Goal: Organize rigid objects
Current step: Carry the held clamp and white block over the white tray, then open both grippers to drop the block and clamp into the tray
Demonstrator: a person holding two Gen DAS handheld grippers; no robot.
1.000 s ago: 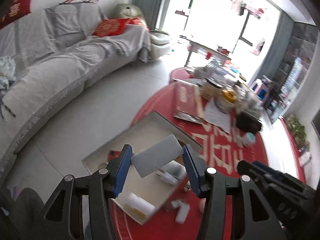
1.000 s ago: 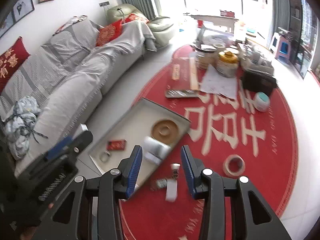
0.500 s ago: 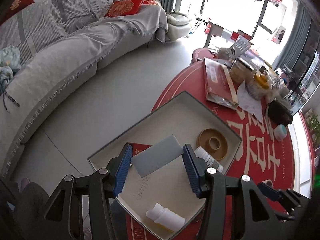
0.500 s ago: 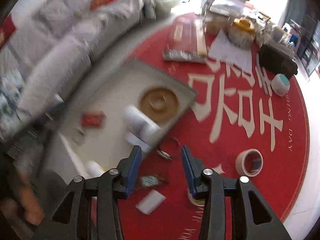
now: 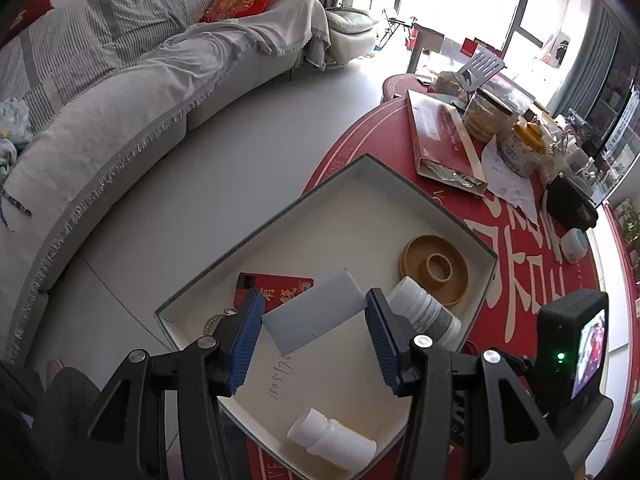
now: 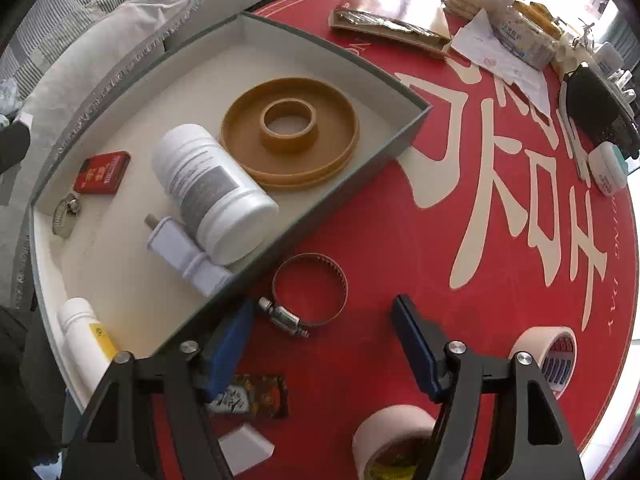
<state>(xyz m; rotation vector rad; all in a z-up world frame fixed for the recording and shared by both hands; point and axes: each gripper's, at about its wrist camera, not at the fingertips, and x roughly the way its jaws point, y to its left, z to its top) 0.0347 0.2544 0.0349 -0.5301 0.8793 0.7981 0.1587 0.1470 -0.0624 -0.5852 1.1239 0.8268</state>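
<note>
Only right view shows hose clamp [image 6: 310,294].

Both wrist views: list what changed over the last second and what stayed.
The right gripper dropped toward the red table mat; its jaws have just been opening and now straddle the hose clamp without touching it. The left gripper came down over the tray. It kept holding the grey card; the tray's contents did not move.

Large cream Chinese characters on the round red mat [image 6: 460,240].
</note>
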